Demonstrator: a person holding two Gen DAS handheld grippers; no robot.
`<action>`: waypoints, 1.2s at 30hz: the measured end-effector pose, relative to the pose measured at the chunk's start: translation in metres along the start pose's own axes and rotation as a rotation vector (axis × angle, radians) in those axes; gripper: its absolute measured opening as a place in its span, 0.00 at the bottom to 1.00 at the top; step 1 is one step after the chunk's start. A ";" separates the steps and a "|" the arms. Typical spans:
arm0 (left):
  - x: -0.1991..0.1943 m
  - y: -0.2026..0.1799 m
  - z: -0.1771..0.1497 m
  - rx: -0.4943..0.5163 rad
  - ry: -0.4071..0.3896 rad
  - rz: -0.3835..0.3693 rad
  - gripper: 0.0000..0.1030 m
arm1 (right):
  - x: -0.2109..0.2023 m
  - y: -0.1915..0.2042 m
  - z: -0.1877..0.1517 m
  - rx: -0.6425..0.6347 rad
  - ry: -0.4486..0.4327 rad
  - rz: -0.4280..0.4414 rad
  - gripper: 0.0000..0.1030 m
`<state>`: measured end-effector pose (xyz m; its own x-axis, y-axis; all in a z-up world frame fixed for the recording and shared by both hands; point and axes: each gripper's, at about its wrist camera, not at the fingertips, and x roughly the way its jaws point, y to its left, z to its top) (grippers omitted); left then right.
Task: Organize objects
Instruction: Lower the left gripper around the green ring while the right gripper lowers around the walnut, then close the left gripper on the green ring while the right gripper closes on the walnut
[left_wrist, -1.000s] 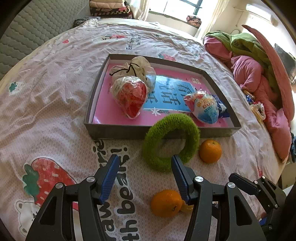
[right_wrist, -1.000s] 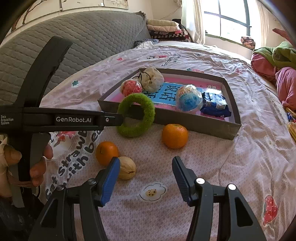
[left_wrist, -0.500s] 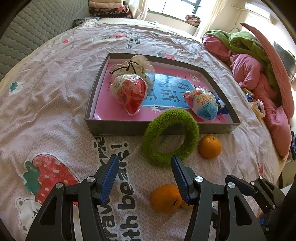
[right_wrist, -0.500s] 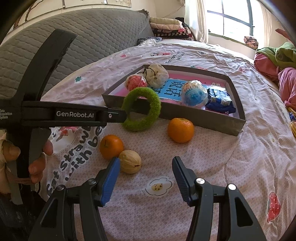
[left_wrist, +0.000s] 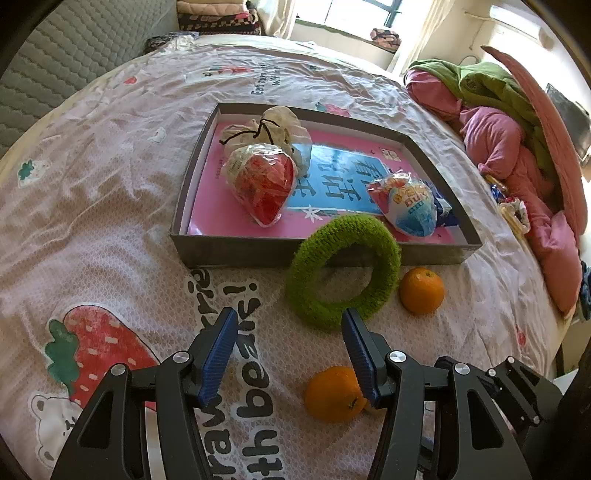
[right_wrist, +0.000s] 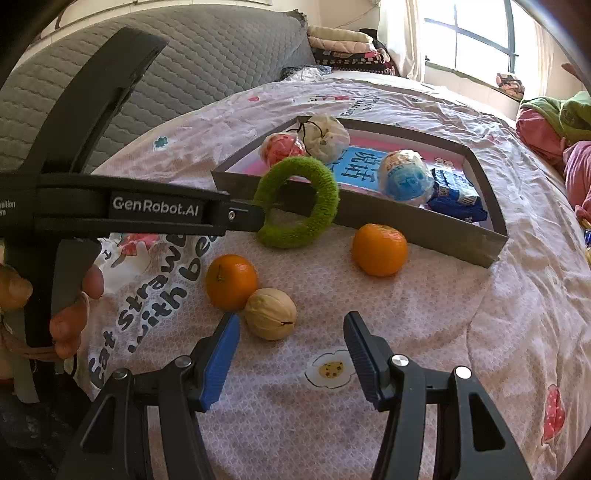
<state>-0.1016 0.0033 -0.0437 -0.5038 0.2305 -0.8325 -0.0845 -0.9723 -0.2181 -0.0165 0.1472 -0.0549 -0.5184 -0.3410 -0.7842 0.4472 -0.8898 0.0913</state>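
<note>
A green fuzzy ring (left_wrist: 343, 273) leans on the front wall of a grey tray (left_wrist: 236, 251) on the bed; it also shows in the right wrist view (right_wrist: 299, 203). The tray (right_wrist: 424, 229) holds a red bag (left_wrist: 262, 184), a white pouch (left_wrist: 273, 129), a blue bag (left_wrist: 410, 210) and a blue packet (right_wrist: 458, 199). Two oranges (right_wrist: 231, 282) (right_wrist: 380, 249) and a walnut (right_wrist: 271, 314) lie in front. My left gripper (left_wrist: 288, 347) is open, just short of the ring. My right gripper (right_wrist: 291, 350) is open, just short of the walnut.
The bedsheet with a strawberry print (left_wrist: 92, 343) lies under everything. A grey quilted headboard (right_wrist: 184, 74) is at the left. Pink and green bedding (left_wrist: 517, 147) is piled at the right. The left gripper's arm (right_wrist: 129, 210) crosses the right wrist view.
Both grippers have moved forward and closer to the objects; the ring, oranges and walnut look larger. Nothing was grasped and both stay open.
</note>
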 end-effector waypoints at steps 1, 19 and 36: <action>0.000 0.000 0.000 0.000 0.000 0.000 0.58 | 0.001 0.001 0.000 -0.001 0.000 -0.001 0.57; 0.017 0.001 0.013 -0.002 -0.009 0.007 0.58 | 0.019 0.010 -0.001 -0.062 0.022 -0.032 0.57; 0.033 -0.005 0.022 0.008 -0.010 -0.011 0.46 | 0.029 0.016 0.006 -0.124 0.025 -0.084 0.46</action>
<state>-0.1367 0.0151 -0.0594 -0.5114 0.2409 -0.8249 -0.0974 -0.9700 -0.2229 -0.0286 0.1216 -0.0726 -0.5402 -0.2576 -0.8011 0.4903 -0.8701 -0.0508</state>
